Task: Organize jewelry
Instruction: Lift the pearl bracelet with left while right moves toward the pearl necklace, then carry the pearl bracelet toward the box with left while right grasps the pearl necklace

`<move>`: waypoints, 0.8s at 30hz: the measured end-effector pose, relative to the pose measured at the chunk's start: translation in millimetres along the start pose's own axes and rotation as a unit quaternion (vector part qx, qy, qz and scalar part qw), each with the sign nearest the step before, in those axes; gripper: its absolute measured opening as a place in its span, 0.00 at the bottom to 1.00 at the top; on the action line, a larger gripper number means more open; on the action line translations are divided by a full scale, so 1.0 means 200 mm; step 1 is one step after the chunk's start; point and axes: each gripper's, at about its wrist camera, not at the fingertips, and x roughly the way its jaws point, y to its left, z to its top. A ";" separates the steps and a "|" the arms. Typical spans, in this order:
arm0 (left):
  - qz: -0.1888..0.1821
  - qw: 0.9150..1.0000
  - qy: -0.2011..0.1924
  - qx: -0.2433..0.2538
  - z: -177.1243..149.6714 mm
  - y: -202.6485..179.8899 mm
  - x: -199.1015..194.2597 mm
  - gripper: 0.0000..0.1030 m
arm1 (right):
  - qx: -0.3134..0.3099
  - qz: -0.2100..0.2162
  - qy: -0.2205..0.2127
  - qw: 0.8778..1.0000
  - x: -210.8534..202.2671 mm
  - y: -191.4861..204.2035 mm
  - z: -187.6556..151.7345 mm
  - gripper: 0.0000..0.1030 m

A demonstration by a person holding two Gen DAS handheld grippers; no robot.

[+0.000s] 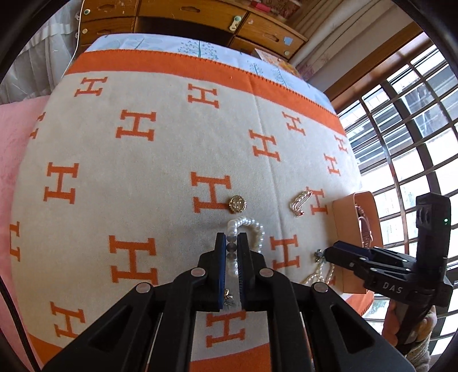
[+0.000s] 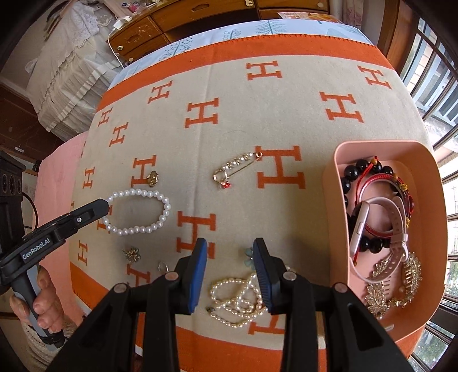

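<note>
A white pearl bracelet [image 2: 137, 211] lies on the H-patterned blanket [image 2: 257, 114]. My left gripper [image 1: 231, 243] is shut on the near side of the pearl bracelet [image 1: 252, 229]; in the right wrist view its tip [image 2: 104, 206] sits at the bracelet's left end. My right gripper [image 2: 230, 249] is open and empty above a tangled pearl necklace [image 2: 237, 297]. The pink tray [image 2: 383, 148] at right holds bead bracelets, a watch and gold brooches. A gold round brooch [image 1: 237, 204], a pearl safety pin [image 2: 234, 168] and small earrings [image 2: 131, 254] lie loose.
The blanket covers a table with a front edge close to me. A wooden drawer cabinet [image 1: 200, 17] stands behind it and a barred window [image 1: 406, 137] is at the right. A pink cushion [image 1: 14, 160] lies at the left.
</note>
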 end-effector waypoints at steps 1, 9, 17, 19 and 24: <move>-0.005 1.000 -0.008 -0.001 0.00 0.00 -0.04 0.05 | -0.003 0.004 -0.001 1.000 0.00 0.02 0.01 0.33; -0.015 0.999 -0.051 0.002 0.00 -0.05 -0.22 0.05 | -0.028 0.029 -0.009 0.999 0.02 0.14 0.10 0.33; -0.027 0.998 -0.049 0.006 -0.03 -0.06 -0.24 0.05 | -0.042 0.006 -0.001 0.999 0.02 0.14 0.12 0.33; -0.032 0.998 -0.045 0.008 -0.04 -0.06 -0.23 0.05 | -0.039 -0.006 0.010 0.999 0.03 0.10 0.10 0.33; -0.042 0.998 -0.040 0.021 -0.06 -0.10 -0.22 0.05 | -0.031 -0.020 0.033 0.999 0.01 0.00 -0.02 0.33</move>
